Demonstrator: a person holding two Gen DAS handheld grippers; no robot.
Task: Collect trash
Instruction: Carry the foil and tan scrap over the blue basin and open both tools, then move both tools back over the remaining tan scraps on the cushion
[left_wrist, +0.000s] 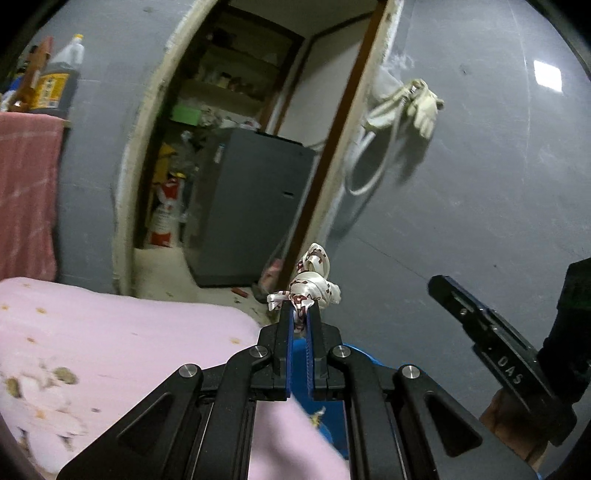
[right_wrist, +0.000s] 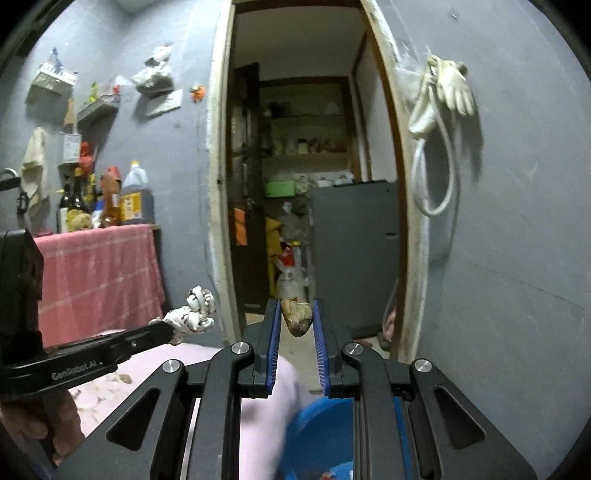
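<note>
- Pinching a knotted white wrapper with dark red print (left_wrist: 312, 286), the left gripper (left_wrist: 300, 314) has its jaws pressed almost together on the lower tail of the scrap; the bulk of the knot stands above and just beyond the tips, its long axis running up and away from them.
- Between the jaws of the right gripper (right_wrist: 297, 317) sits a brown, shell-like scrap (right_wrist: 297, 316). The jaws are narrowed onto its two sides, and the piece hangs with its long axis pointing down, lodged near the tips.
- Both pieces of trash are thus off the pink bed cover (left_wrist: 122, 332) and held in the air.
- Below and slightly behind the right gripper's jaws lies the blue bin (right_wrist: 317, 435), its rim partly hidden by a fold of the pink cover. In the left wrist view only a strip of the same blue shows under and behind the left gripper's jaws.
- By this reading the relation that matters is vertical: the bin is beneath the jaws and nearer the person than the tips, so each gripper would likely have to draw back and tip down before letting go.
- The right gripper looks the nearer to the bin's open mouth; the left one sits to its left, side by side with it.
- Further loose scraps (left_wrist: 66, 374) remain on the bed cover, left of and below the left gripper's jaws.
- Ahead of both pairs of jaws, well apart, stands the open doorway (right_wrist: 299, 166).
</note>
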